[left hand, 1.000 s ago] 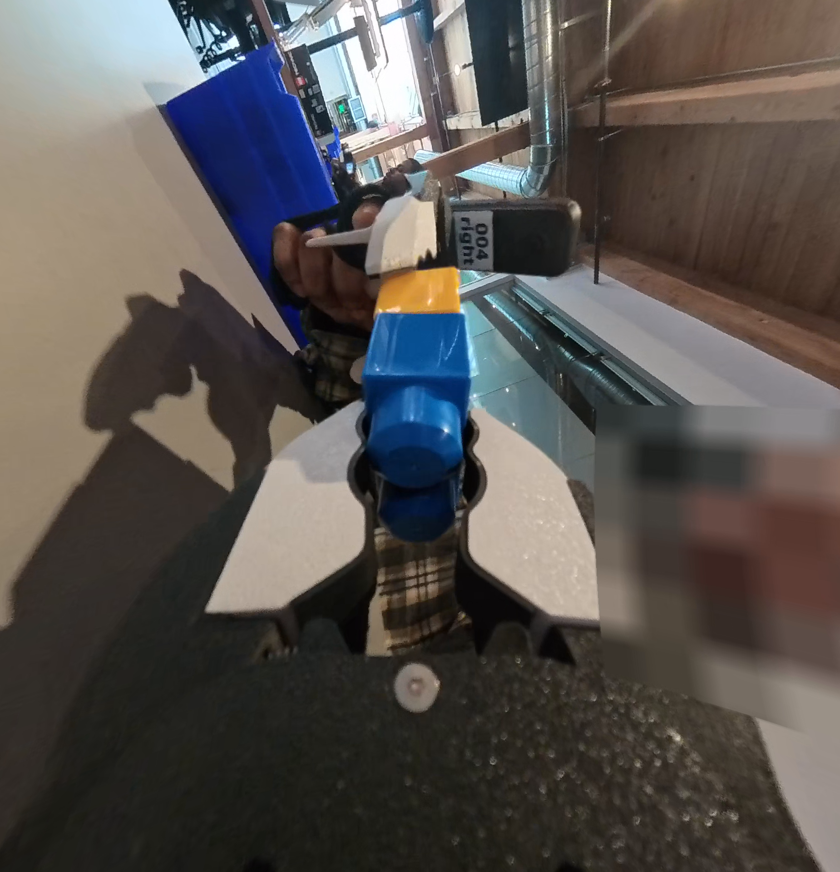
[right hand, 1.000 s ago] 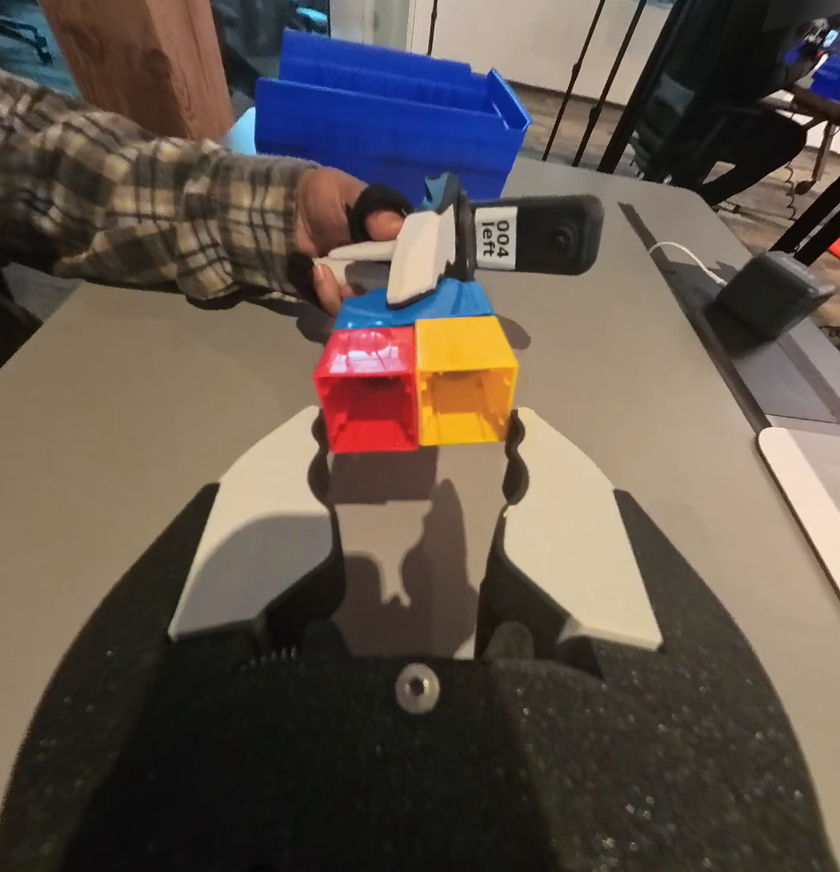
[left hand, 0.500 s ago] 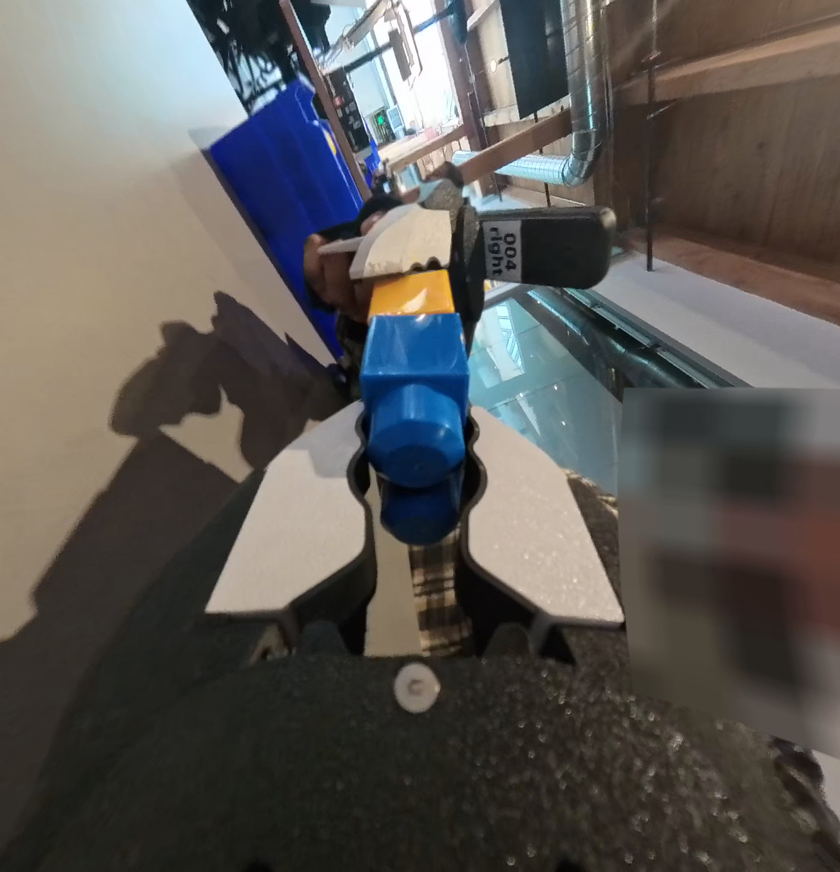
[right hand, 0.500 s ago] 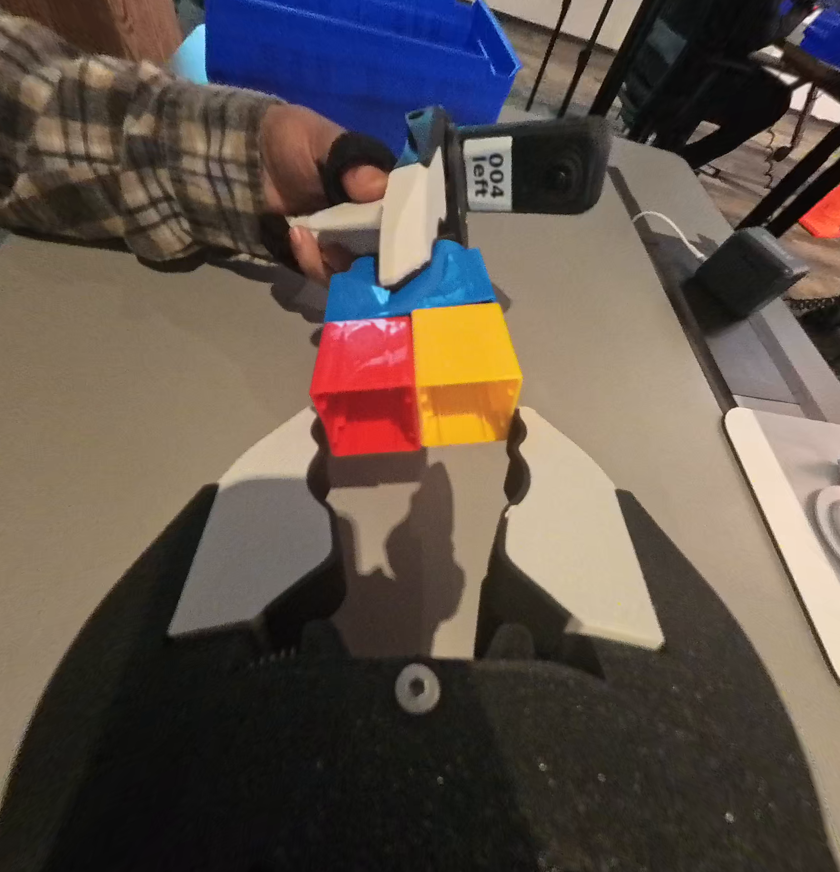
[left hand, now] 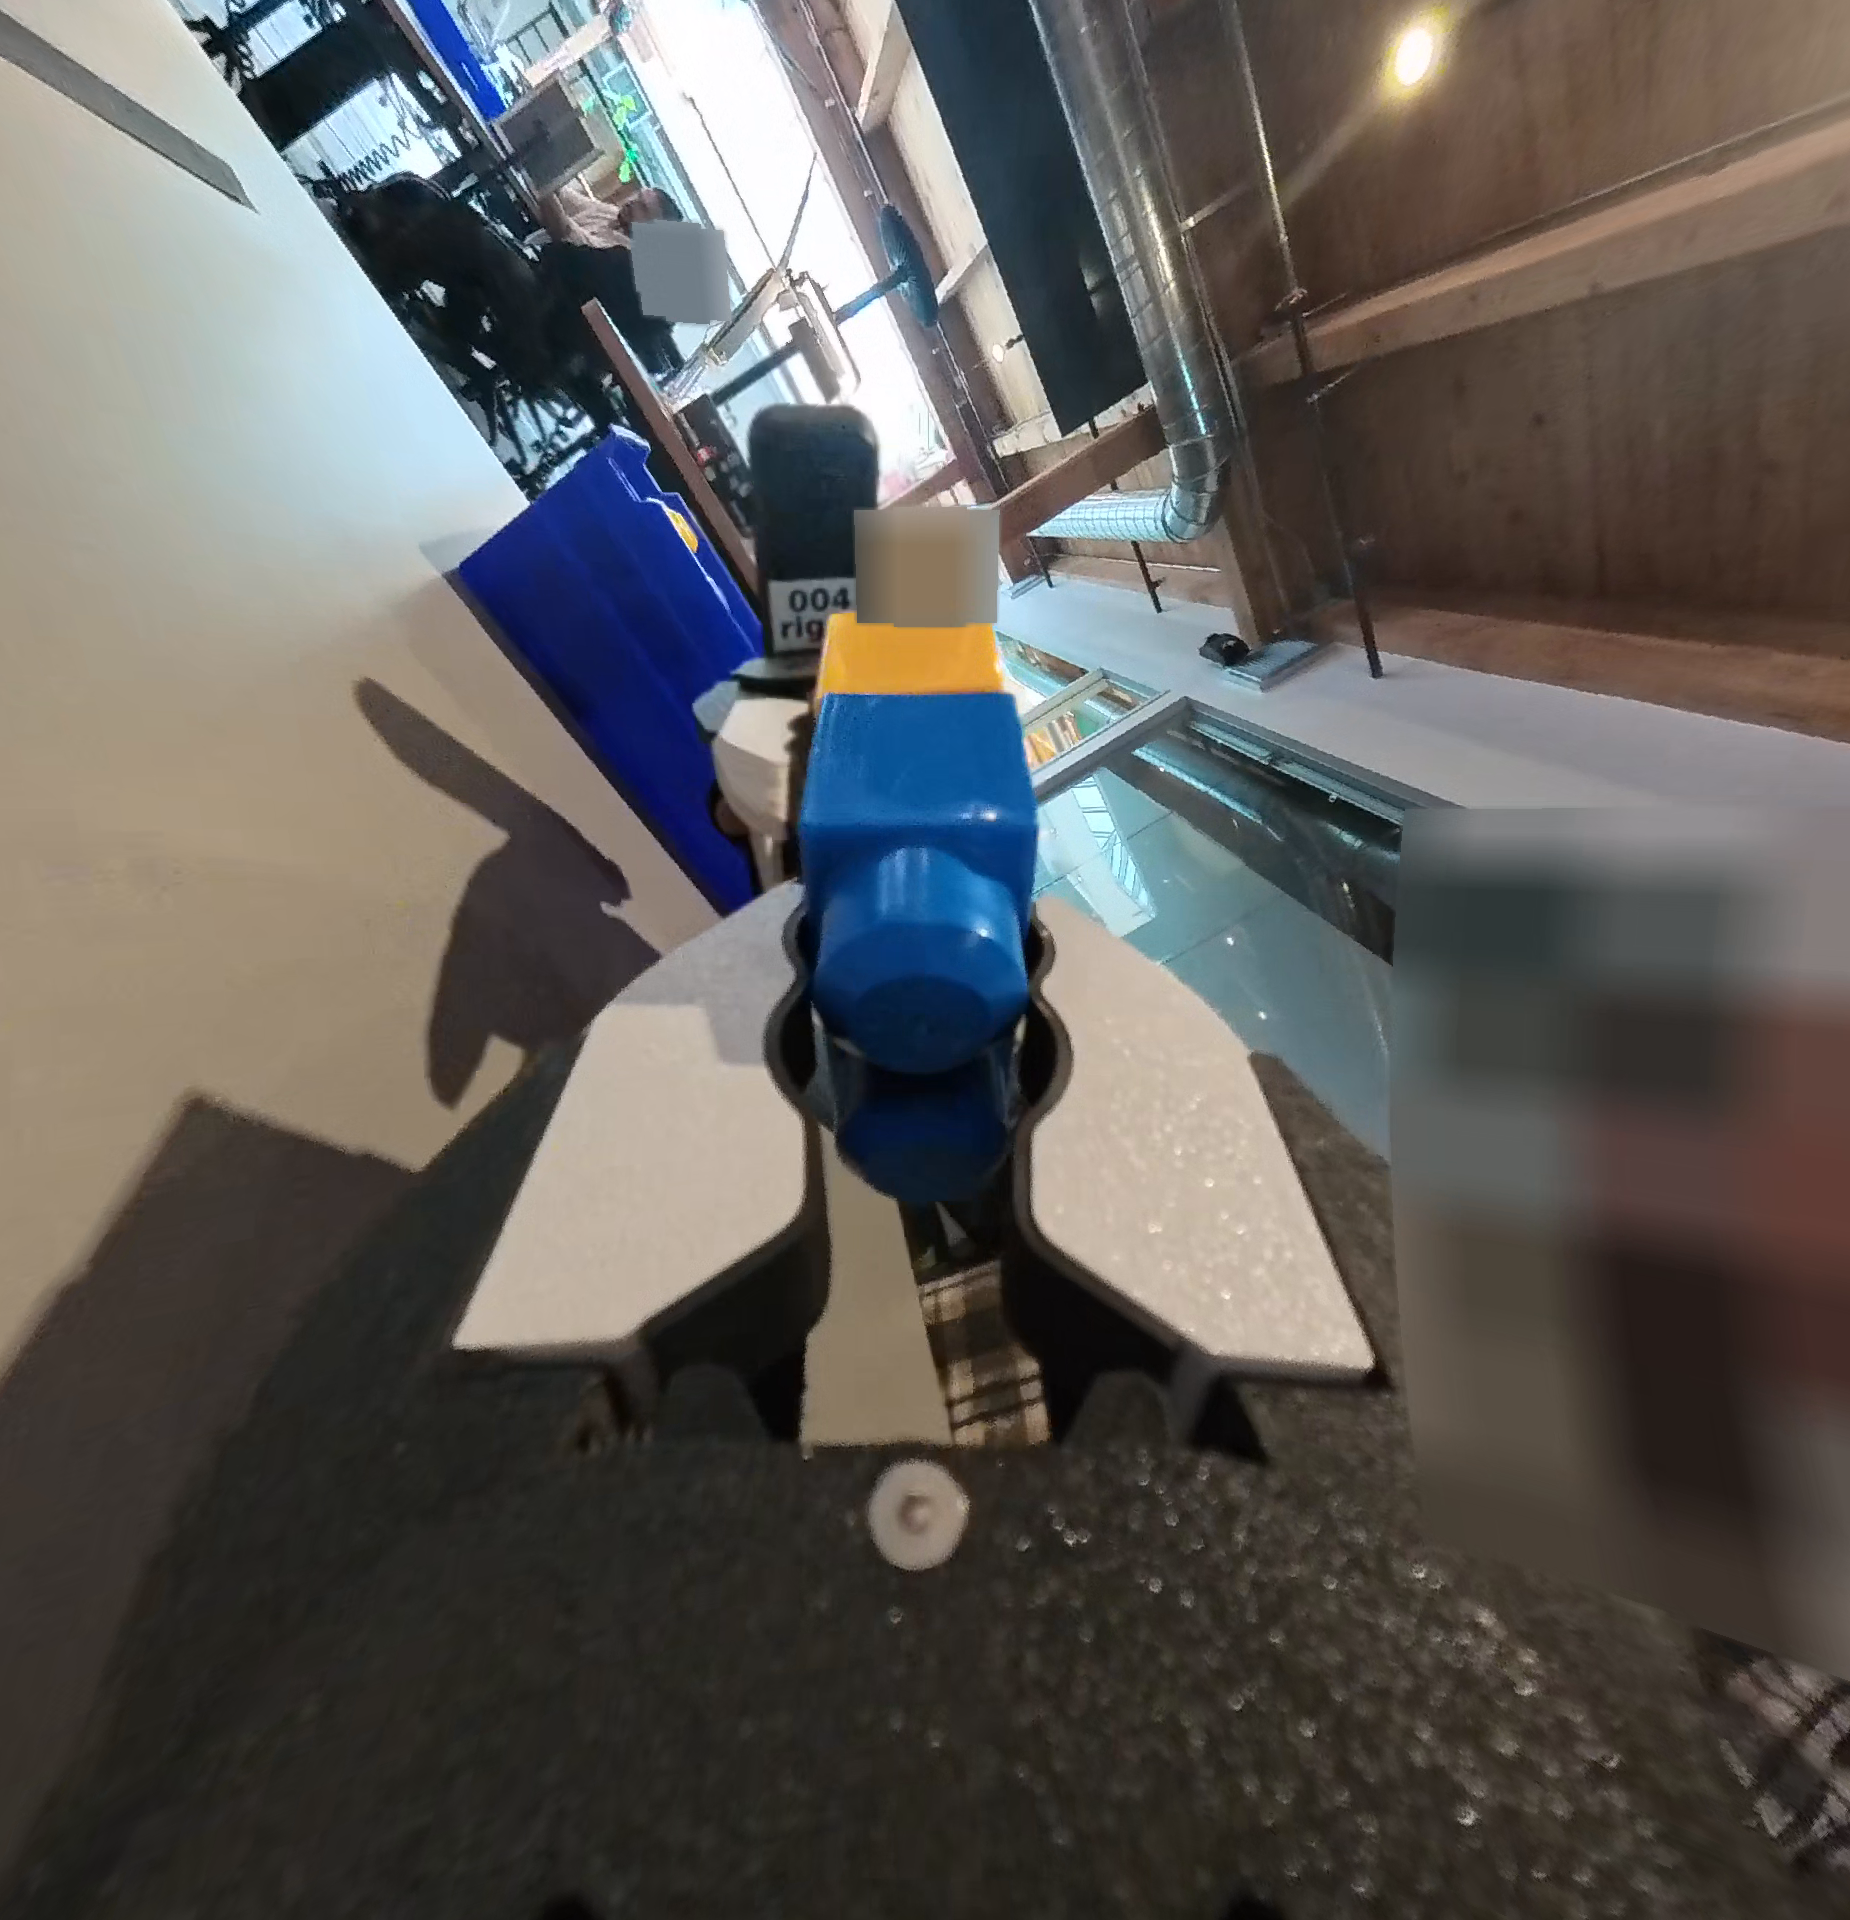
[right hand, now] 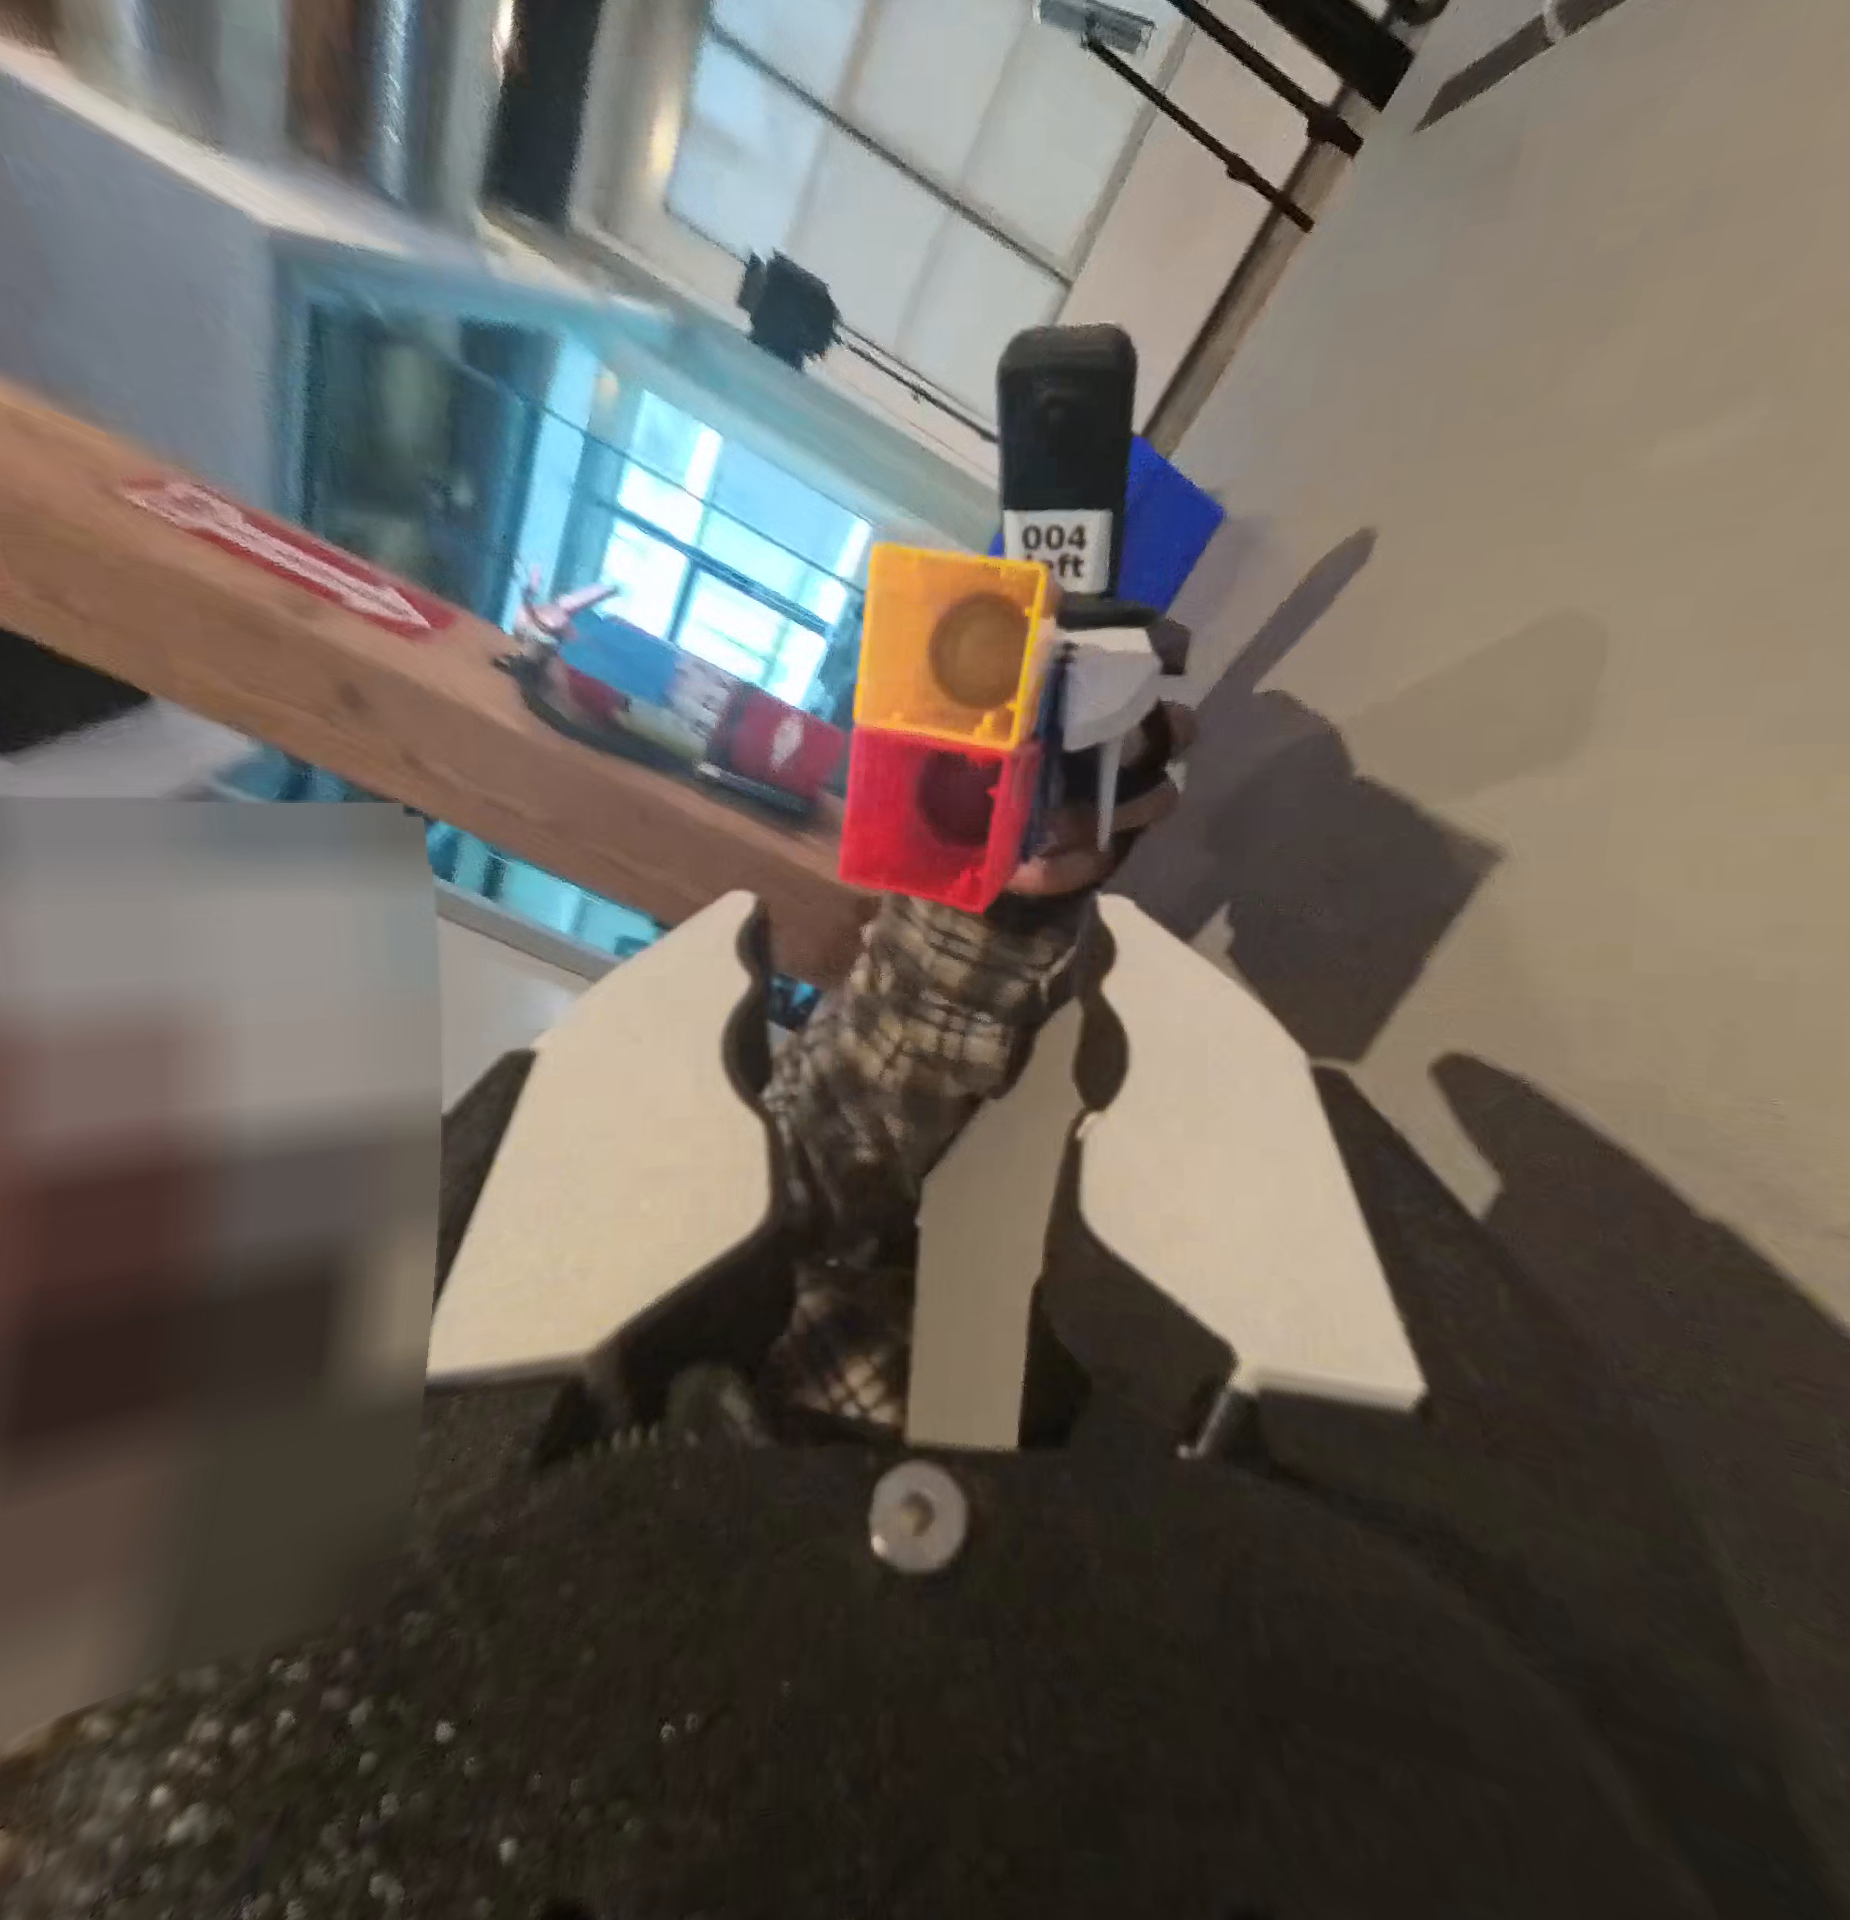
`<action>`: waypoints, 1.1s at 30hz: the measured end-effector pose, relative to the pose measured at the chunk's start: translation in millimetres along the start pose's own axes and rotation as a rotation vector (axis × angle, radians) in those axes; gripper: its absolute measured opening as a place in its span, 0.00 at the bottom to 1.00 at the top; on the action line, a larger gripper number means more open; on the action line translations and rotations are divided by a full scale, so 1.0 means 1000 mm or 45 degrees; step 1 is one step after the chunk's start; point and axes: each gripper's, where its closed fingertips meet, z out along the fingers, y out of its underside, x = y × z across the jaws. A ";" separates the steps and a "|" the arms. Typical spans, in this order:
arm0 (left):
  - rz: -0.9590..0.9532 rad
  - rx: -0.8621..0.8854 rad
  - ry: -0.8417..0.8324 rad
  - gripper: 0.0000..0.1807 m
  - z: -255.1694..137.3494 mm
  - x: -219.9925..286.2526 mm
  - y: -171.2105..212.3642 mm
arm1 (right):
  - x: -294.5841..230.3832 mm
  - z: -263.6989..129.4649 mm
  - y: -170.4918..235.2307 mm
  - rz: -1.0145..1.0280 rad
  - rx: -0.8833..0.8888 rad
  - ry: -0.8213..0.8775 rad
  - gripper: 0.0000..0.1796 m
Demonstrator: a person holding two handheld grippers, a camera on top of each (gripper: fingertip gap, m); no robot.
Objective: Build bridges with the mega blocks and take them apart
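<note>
My left gripper is shut on a blue block, with the studs facing the camera. A yellow block is joined to the blue block's far side. In the right wrist view the yellow block and a red block show their hollow undersides, side by side on the blue block. The left gripper holds this stack from behind. My right gripper is open and empty, and the stack stands just beyond its fingertips without touching them. One of its white fingers shows left of the stack.
A blue bin stands on the grey table behind the blocks; it also shows in the right wrist view. A person's plaid sleeve crosses between my right fingers. A wooden beam lies off to the left.
Both views have rolled about a quarter turn. The red and yellow blocks sat between my right fingertips; they now stand beyond them, and the right jaws are narrower. The left gripper keeps the blue block.
</note>
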 end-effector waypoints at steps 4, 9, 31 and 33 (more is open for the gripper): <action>0.031 0.008 -0.017 0.20 0.005 0.000 0.000 | 0.002 0.009 -0.001 0.085 0.004 0.015 0.29; 0.045 0.038 -0.037 0.20 0.004 0.000 -0.002 | 0.001 0.021 -0.008 0.087 0.000 0.033 0.18; 0.091 0.114 -0.143 0.20 -0.006 -0.002 -0.018 | 0.018 0.042 0.020 -0.056 -0.259 0.128 0.17; 0.105 0.115 -0.128 0.20 -0.008 0.002 -0.018 | 0.013 0.040 0.013 -0.102 -0.215 0.129 0.17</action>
